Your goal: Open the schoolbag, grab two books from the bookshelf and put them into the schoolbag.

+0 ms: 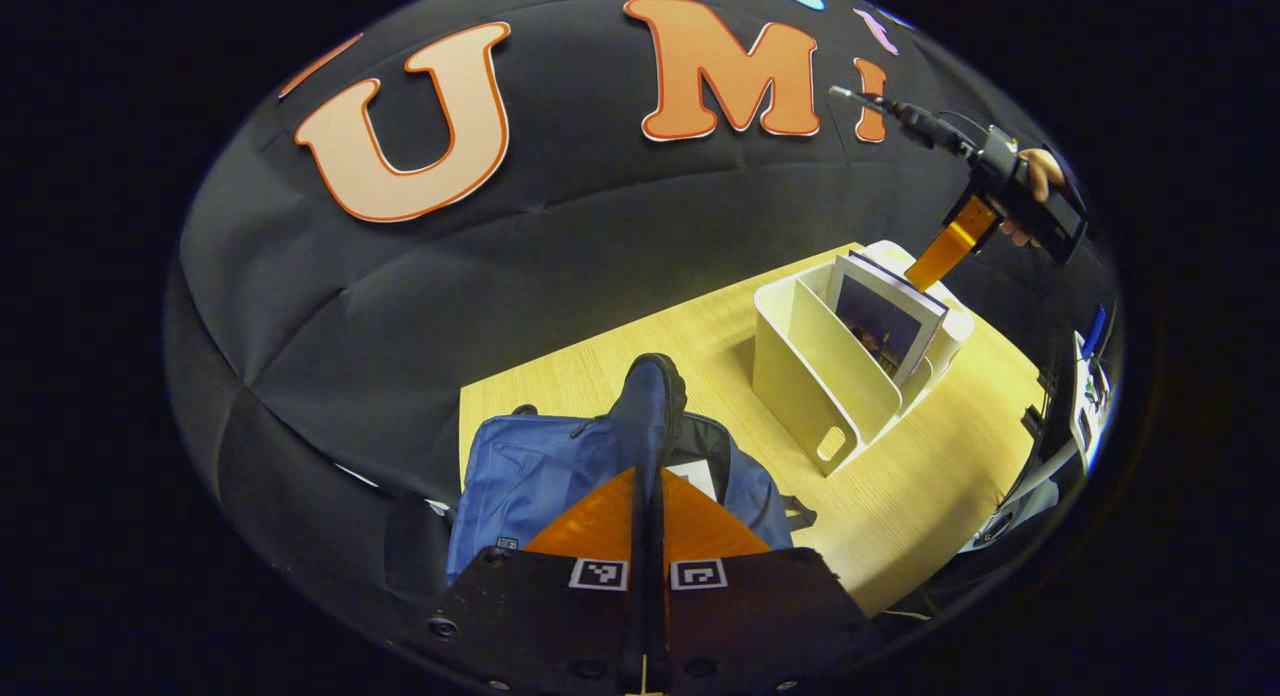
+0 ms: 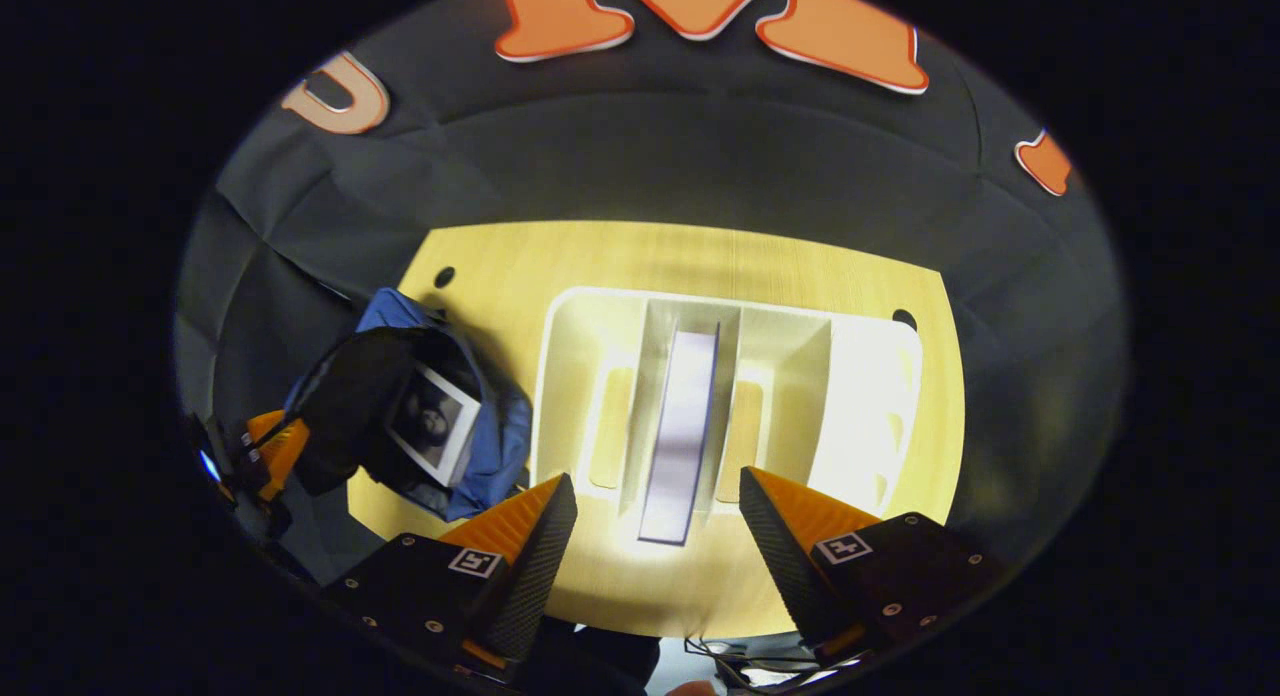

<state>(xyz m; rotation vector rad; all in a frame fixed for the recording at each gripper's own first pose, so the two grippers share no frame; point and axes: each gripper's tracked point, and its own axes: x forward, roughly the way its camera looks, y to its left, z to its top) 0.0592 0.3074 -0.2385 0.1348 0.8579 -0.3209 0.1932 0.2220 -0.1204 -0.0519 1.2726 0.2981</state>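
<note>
While the left tongs (image 1: 648, 446) stood clamped together on the blue schoolbag's (image 1: 520, 476) dark flap or rim (image 1: 650, 396), holding the mouth of the bag up and open, the right tongs (image 2: 655, 521) hung directly above the white bookshelf (image 2: 860, 396) with their jaws set wide apart and nothing between them. One book (image 2: 435, 426) was already lodged in the open bag, its pale cover visible in the right gripper view and a corner of it behind the raised flap in the left gripper view. A second book (image 2: 685, 426) stood upright on its edge in a middle compartment of the bookshelf, between two dividers, its page edge turned upward toward the right tongs. Both bag and bookshelf sat on the wooden bench (image 1: 900, 496), the bag near one end and the shelf just beside it. In the left gripper view the right tongs, with the hand (image 1: 1040, 176) holding them, appeared poised over the book's top edge, apart from it as far as could be judged. On this evidence, the step in hand was the fetching of the second book. The next move would call for lowering the open jaws squarely astride the book's upper edge, clear of the dividers, closing firmly, lifting straight up, and carrying it across to the held-open bag.
</note>
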